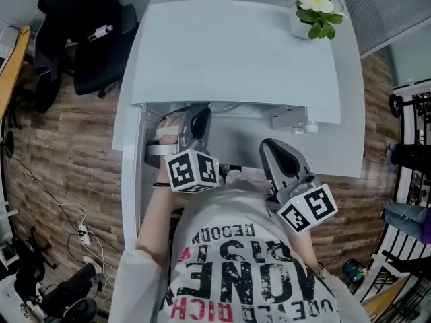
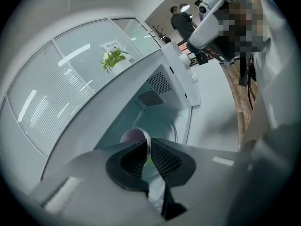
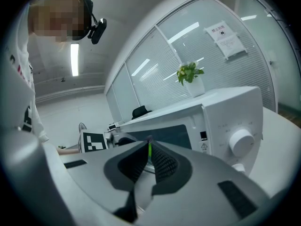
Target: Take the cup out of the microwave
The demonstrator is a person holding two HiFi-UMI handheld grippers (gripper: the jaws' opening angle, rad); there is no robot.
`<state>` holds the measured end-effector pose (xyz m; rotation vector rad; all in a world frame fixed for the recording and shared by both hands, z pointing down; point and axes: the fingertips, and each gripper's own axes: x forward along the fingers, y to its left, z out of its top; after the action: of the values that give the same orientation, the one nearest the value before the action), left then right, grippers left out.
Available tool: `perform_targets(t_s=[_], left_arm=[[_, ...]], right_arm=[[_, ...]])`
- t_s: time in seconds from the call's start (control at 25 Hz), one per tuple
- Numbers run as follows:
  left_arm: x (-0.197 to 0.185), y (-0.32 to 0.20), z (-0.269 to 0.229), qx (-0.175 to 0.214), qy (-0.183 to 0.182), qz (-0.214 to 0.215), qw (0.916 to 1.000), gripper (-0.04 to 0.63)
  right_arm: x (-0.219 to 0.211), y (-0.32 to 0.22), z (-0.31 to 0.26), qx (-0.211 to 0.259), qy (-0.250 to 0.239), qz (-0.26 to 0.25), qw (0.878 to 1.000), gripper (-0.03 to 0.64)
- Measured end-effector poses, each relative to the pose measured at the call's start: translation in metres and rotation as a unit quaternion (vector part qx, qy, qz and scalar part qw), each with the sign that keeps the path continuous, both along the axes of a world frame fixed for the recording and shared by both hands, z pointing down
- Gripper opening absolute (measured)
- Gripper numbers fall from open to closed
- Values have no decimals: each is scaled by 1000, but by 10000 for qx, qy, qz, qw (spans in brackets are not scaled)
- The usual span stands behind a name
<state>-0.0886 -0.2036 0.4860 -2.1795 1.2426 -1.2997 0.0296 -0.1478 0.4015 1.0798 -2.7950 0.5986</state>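
Left gripper (image 2: pixel 146 147) slopes down into the open microwave (image 2: pixel 155 84), jaws pinching the rim of the pale, round cup (image 2: pixel 133 136); right gripper (image 3: pixel 149 149) level, jaws pressed together

Your left tool (image 2: pixel 145 149) grips the cup (image 2: pixel 134 136) inside the microwave (image 1: pixel 236 52), where the cavity (image 2: pixel 162 119) walls stand close on both sides and its roof close above. The open door (image 1: pixel 131 180) flanks your left arm. The mouth is free toward you. Your right tool (image 3: pixel 148 150) waits before the control panel (image 3: pixel 235 135), beside that path. A potted plant (image 1: pixel 315 5) occupies the top's back right corner.
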Motion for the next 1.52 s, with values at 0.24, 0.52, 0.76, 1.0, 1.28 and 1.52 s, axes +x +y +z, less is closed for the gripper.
perform_targets(t_s=[0.24, 0.52, 0.76, 1.0, 1.28, 1.52], left_arm=[[11, 19, -6, -14, 168, 188, 9997, 35], [15, 38, -12, 38, 216, 325, 9992, 35], [15, 51, -18, 92, 242, 398, 9989, 35], [19, 65, -30, 116, 350, 398, 9985, 35], [24, 77, -42, 193, 310, 365, 9987, 35], [31, 87, -52, 243, 285, 254, 9990, 35]], right_arm=[[0, 5, 1, 47, -21, 135, 9999, 28], [-1, 15, -1, 89, -82, 251, 9996, 28], [-3, 24, -1, 134, -52, 251, 9996, 28], [-3, 31, -2, 154, -95, 204, 9996, 28], [-1, 33, -5, 195, -132, 55, 9997, 28], [8, 34, -8, 222, -177, -75, 9996, 28]])
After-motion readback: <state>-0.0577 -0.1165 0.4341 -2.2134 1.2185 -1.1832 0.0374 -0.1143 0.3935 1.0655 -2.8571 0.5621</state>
